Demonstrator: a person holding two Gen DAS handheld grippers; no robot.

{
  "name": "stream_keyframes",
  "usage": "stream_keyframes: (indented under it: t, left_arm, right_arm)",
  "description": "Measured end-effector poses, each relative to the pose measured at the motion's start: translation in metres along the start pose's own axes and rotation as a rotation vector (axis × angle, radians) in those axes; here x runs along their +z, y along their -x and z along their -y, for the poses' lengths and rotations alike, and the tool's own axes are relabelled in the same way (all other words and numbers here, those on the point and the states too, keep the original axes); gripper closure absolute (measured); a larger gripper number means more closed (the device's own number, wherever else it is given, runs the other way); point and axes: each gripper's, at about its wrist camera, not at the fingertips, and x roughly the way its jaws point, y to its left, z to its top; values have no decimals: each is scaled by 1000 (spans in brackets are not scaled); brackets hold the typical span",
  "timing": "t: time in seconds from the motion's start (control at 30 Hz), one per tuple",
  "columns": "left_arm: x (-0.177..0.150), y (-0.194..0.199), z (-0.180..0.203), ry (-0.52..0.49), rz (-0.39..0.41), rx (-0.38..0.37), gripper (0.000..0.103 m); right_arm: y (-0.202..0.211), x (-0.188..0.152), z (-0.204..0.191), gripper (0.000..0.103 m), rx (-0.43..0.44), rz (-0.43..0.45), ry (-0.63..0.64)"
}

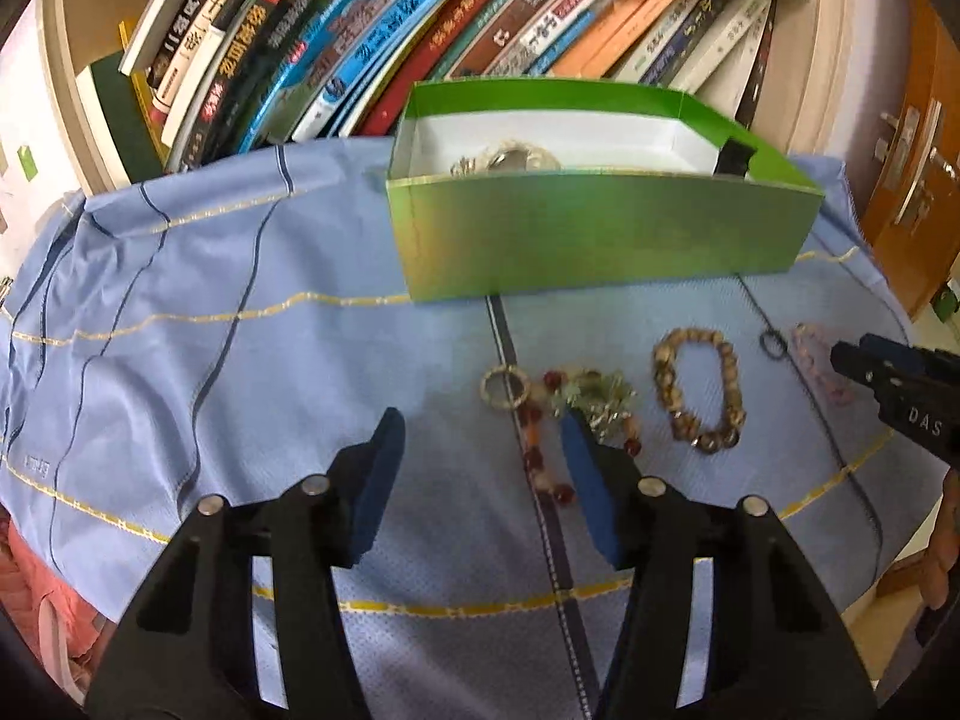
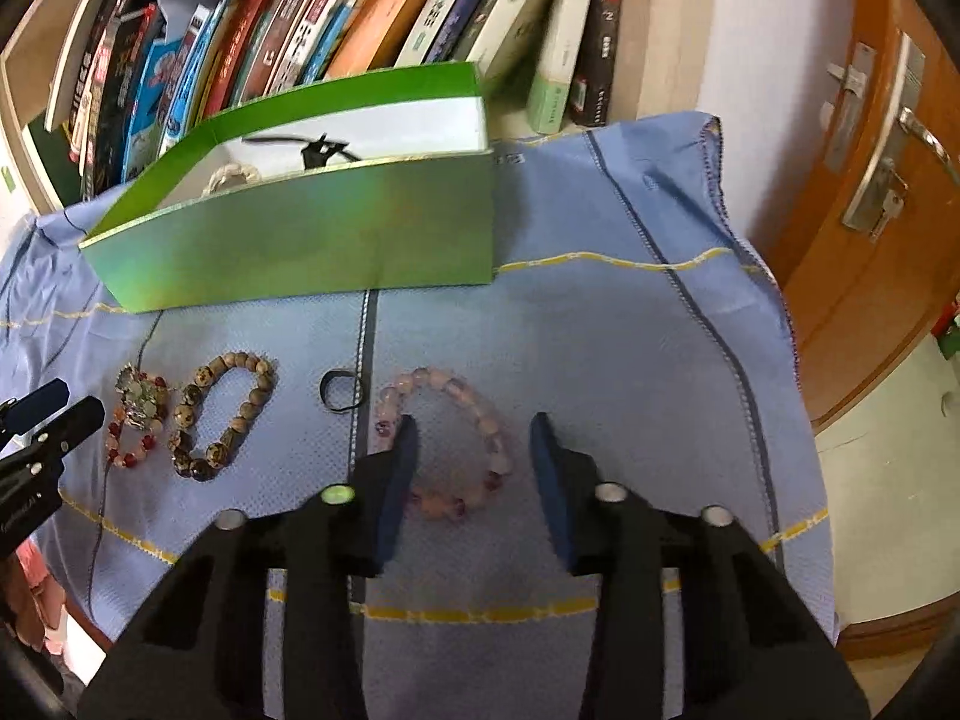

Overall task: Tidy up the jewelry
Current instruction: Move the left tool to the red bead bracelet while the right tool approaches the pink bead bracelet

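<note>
A green box [image 1: 600,234] [image 2: 312,240] stands open on the blue cloth, with jewelry [image 1: 510,159] inside. In front lie a small ring [image 1: 505,389], a red bead bracelet with charms [image 1: 576,414] [image 2: 135,414], a brown bead bracelet [image 1: 699,396] [image 2: 222,414], a black loop [image 1: 773,345] [image 2: 342,390] and a pink bead bracelet [image 2: 450,444]. My left gripper [image 1: 483,420] is open and empty, its right finger over the red bracelet. My right gripper [image 2: 474,426] is open and empty, straddling the pink bracelet.
A bookshelf [image 1: 420,30] full of leaning books stands right behind the box. A wooden door [image 2: 870,180] with a metal handle is at the right. The blue cloth [image 2: 630,330] drops off at its right and front edges.
</note>
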Motion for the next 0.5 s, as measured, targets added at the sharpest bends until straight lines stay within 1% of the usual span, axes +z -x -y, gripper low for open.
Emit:
stream_keyframes:
  t: [0.07,0.17,0.27,0.3,0.33,0.37,0.43,0.5]
  left_arm:
    - [-3,-6,3,-3,-20,-6,57]
    - [-5,-15,6,-7,-47,-20,58]
    - [-5,-15,9,-11,-44,-22,59]
    - [-5,-16,9,-13,-43,-26,59]
    - [-5,-15,10,-20,-41,-28,64]
    - [-6,-14,12,-24,-42,-37,73]
    - [-7,-13,14,-25,-46,-47,83]
    - [-10,-9,16,-42,-46,-29,87]
  right_arm:
    - [-2,-2,-1,80,8,-12,6]
    - [-3,-5,-6,84,-1,-8,19]
    - [0,-9,-10,89,7,-6,34]
    - [0,-9,-12,89,9,-6,38]
    - [1,-11,-14,90,13,-6,42]
    - [2,-12,-16,91,17,-5,44]
    - [4,-16,-18,91,27,-6,45]
    - [8,-20,-20,92,45,-9,46]
